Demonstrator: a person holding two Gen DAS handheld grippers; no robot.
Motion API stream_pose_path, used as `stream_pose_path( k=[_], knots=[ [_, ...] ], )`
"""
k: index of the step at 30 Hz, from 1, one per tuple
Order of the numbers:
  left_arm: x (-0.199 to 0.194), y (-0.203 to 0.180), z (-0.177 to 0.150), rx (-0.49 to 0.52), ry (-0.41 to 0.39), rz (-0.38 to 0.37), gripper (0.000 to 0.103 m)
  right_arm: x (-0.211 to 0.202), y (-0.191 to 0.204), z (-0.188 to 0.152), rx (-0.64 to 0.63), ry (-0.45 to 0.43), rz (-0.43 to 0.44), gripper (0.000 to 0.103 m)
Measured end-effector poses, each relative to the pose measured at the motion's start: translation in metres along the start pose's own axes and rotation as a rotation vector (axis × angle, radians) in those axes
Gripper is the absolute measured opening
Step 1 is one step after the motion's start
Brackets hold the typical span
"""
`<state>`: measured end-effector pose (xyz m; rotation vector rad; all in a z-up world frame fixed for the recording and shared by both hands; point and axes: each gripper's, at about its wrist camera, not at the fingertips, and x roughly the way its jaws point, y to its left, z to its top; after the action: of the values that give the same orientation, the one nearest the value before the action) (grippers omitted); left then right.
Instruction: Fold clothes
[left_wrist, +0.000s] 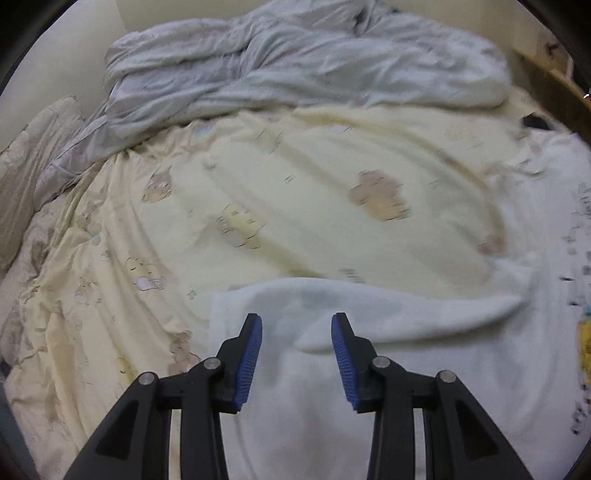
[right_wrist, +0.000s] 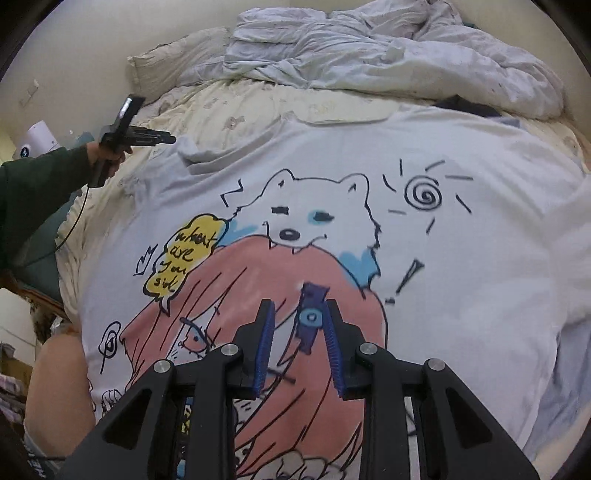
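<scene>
A white T-shirt (right_wrist: 461, 258) with a bear and pink cartoon print lies face up and spread flat on the bed. My right gripper (right_wrist: 300, 310) hovers open just above the pink part of the print, with nothing between its blue pads. In the left wrist view the shirt's sleeve (left_wrist: 388, 314) is folded over with a raised crease. My left gripper (left_wrist: 296, 325) is open over that sleeve and holds nothing. The right wrist view shows the left gripper (right_wrist: 162, 139) at the far left beside the sleeve (right_wrist: 199, 155), held by a hand in a dark green cuff.
A cream bedsheet (left_wrist: 295, 192) with small animal prints covers the bed. A crumpled pale duvet (right_wrist: 388, 55) and a pillow (right_wrist: 177, 62) lie along the far side. A dark item (right_wrist: 465, 105) sits by the duvet. A person's knee (right_wrist: 55, 369) is at the lower left.
</scene>
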<state>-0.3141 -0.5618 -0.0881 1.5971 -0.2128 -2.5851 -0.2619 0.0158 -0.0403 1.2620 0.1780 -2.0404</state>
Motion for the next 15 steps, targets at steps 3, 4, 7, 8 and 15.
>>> stream_pose_path(
  k=[3,4,7,8,15],
  knots=[
    [0.022,0.010,0.007,-0.026,0.037,0.033,0.054,0.002,-0.004,0.001,0.047,0.002,0.000,0.031],
    [0.028,0.013,0.007,-0.035,0.044,0.039,0.056,0.001,-0.004,0.000,0.055,0.003,-0.003,0.031],
    [0.036,0.015,0.008,-0.047,0.030,0.046,0.059,0.000,-0.002,-0.003,0.060,0.007,-0.014,0.031],
    [0.035,0.013,0.008,-0.046,0.016,0.049,0.060,0.000,-0.001,-0.005,0.063,0.010,-0.014,0.031],
    [0.020,0.003,0.009,-0.032,-0.114,0.055,0.002,0.011,0.006,-0.007,0.065,0.037,-0.013,0.031]
  ],
)
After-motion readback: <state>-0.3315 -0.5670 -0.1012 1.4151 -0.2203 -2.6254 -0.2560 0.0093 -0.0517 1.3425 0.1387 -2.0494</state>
